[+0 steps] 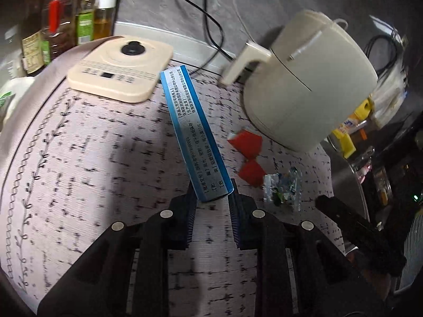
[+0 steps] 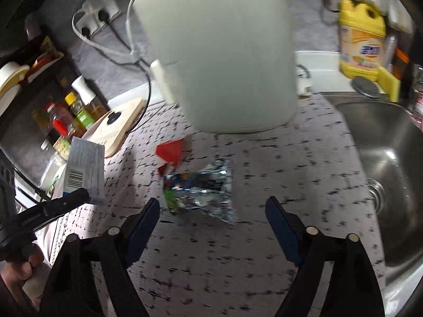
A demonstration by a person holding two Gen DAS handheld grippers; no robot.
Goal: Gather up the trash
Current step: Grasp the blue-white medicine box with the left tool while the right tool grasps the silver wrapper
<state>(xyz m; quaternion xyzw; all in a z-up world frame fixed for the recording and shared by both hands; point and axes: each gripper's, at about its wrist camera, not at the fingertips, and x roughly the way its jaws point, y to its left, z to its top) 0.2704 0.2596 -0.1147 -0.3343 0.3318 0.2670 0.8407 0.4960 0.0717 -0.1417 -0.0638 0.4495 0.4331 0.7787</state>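
Left gripper (image 1: pixel 212 198) fingers clamp the blue box (image 1: pixel 194 134), its long axis pointing away; right gripper (image 2: pixel 212 208) fingers apart.

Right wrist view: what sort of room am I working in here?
Most likely a home kitchen counter: a steel sink to the right, a yellow dish-soap bottle behind it, and oil and sauce bottles beside a kettle base.
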